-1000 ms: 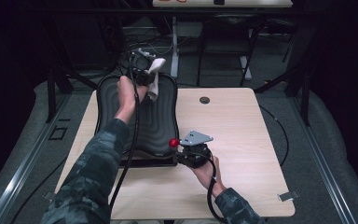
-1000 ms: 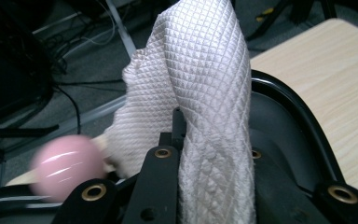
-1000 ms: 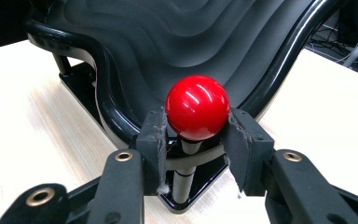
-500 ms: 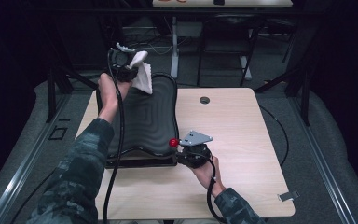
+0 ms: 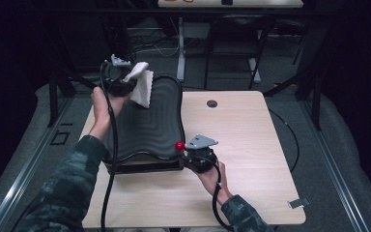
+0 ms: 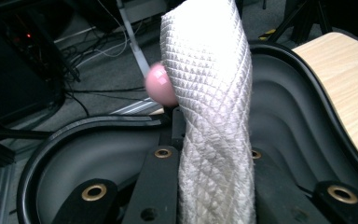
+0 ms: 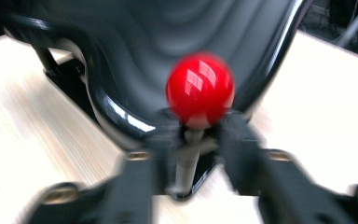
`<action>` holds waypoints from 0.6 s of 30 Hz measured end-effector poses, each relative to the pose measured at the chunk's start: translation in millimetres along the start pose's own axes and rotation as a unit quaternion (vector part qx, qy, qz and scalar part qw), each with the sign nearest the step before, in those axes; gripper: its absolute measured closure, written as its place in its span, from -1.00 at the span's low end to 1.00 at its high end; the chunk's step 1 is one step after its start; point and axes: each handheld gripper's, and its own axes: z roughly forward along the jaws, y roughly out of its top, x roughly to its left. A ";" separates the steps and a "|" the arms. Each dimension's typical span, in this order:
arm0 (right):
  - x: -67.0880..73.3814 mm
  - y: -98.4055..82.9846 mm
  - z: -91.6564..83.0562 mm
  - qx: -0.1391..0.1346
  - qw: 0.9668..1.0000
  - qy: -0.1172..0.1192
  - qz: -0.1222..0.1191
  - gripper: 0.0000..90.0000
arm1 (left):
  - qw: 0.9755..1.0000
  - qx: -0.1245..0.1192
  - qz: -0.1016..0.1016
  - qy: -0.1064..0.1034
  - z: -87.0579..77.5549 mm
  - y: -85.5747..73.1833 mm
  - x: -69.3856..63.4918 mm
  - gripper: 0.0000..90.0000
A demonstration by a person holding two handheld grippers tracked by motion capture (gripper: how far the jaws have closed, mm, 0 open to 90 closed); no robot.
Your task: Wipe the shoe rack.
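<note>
High view looks down over the table; both gripper views sit close, sharing the black tray.

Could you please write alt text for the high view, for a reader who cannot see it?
A person's left gripper holds a white cloth over the far end of a black ridged tray on a wooden table. The right gripper grips the stem below a red knob at the tray's near corner.
</note>
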 end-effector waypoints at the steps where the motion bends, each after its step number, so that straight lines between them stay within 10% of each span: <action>1: -0.7 -2.7 4.0 0.011 1.000 -0.005 0.004 0.83 | 1.000 0.001 0.000 -0.005 -2.6 -3.3 -0.5 0.87; 8: -8.9 -7.2 6.6 -0.004 1.000 0.011 0.008 0.26 | 0.999 -0.012 0.000 -0.031 -22.5 -30.3 -2.0 0.87; 18: -13.7 15.3 1.7 -0.045 0.999 0.021 -0.010 -0.06 | 0.998 -0.022 0.001 -0.055 -52.5 -71.0 -11.4 0.87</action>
